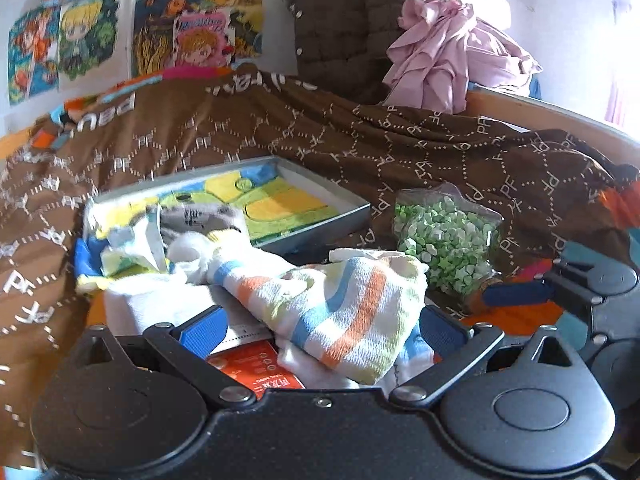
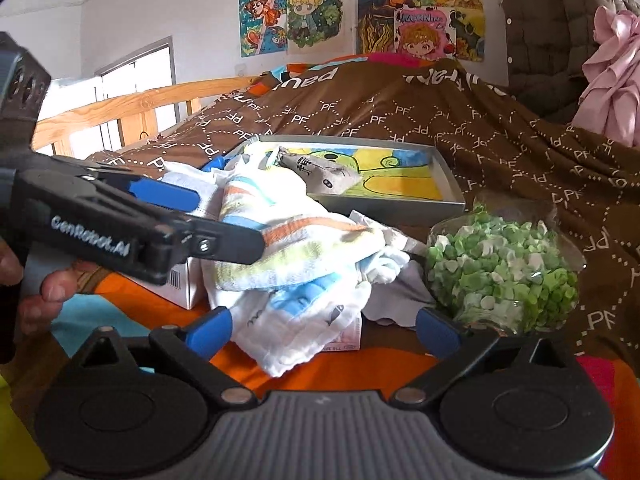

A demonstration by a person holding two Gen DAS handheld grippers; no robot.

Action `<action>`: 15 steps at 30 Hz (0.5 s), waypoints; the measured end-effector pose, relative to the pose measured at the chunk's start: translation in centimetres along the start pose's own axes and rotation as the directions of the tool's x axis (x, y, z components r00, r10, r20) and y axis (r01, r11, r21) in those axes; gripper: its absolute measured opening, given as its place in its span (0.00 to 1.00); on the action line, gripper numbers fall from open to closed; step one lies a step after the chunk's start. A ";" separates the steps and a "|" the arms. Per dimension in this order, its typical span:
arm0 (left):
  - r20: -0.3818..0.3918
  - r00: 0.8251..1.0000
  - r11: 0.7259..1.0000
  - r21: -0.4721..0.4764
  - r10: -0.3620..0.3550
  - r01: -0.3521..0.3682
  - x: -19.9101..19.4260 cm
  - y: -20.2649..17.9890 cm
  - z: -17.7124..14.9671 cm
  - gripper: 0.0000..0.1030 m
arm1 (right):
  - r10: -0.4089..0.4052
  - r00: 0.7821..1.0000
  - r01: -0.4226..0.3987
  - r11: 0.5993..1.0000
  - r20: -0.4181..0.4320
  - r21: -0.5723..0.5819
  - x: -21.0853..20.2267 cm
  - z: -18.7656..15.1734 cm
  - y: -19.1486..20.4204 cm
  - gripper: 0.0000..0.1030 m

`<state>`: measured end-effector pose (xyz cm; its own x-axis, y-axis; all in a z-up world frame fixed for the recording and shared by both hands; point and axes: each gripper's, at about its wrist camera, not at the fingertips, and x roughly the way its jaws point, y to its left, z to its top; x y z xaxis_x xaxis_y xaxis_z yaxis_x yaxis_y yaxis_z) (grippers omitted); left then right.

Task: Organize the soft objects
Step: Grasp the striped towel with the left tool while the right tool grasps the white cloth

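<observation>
Left wrist view: mounted low behind its own jaws, facing forward across the bed, very near the striped cloth (image 1: pixel 340 304), which fills the near centre. The grey tray (image 1: pixel 312 224) lies just beyond, the bag of green pieces (image 1: pixel 446 240) to the right, the wall posters (image 1: pixel 132 36) far left.

Right wrist view: same low forward aim, set further right and slightly further back. The striped cloth (image 2: pixel 288 240) sits centre, the bag (image 2: pixel 504 268) near right, the left gripper (image 2: pixel 224 220) entering from the left.

Shared: cloth, tray (image 2: pixel 400 204), bag, brown blanket (image 2: pixel 400 112), posters (image 2: pixel 360 16), pink fabric (image 2: pixel 616 64).
</observation>
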<state>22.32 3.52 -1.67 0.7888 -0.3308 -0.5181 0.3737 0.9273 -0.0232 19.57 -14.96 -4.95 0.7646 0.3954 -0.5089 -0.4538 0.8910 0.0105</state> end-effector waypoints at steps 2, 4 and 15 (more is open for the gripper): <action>-0.015 1.000 0.999 -0.044 -0.024 0.023 0.6 0.5 0.2 0.95 | 0.002 1.000 -0.002 1.000 -0.001 -0.001 0.3 0.0 0.1 0.95; -0.028 0.998 0.993 -0.109 -0.054 0.051 1.2 1.1 0.3 0.94 | -0.001 1.000 0.001 1.000 -0.001 -0.006 0.5 0.0 0.2 0.94; -0.054 0.988 0.913 -0.391 -0.146 0.113 3.4 4.1 1.0 0.49 | 0.025 0.999 -0.024 1.000 -0.032 0.008 2.2 0.6 0.7 0.88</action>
<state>27.04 6.06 -2.69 0.6982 -0.4524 -0.5548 0.2395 0.8780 -0.4145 21.22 -13.31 -5.56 0.7384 0.4099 -0.5355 -0.4687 0.8829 0.0295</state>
